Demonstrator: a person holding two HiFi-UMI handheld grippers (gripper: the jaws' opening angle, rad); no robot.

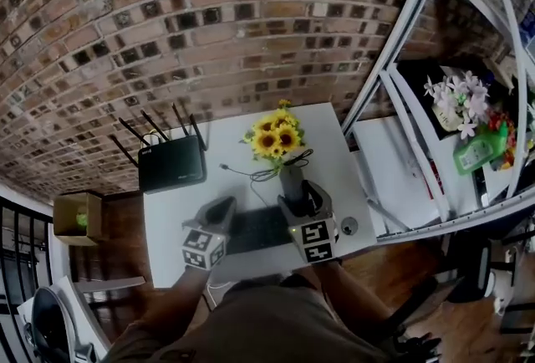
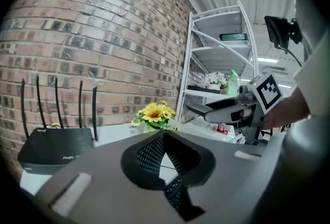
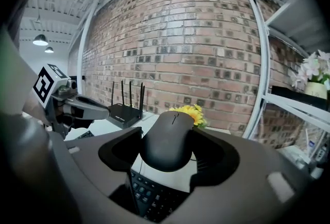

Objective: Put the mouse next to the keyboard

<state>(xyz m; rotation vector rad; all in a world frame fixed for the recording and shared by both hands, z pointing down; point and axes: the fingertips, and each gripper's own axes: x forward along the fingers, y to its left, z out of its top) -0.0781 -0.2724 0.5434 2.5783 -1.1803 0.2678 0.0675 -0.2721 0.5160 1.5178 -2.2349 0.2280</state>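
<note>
The black mouse [image 3: 166, 145] is pinched between the right gripper's [image 3: 168, 132] jaws, held above the keyboard [image 3: 154, 198] at the near edge of the white table [image 1: 167, 211] — probably to carry it clear of the keys to the bare spot at the right. The left gripper [image 2: 165, 138] hovers empty at the left, jaws pressed together. Farther back stand sunflowers [image 1: 276, 135] and a router [image 2: 54, 148] — its logo is too small to read
</note>
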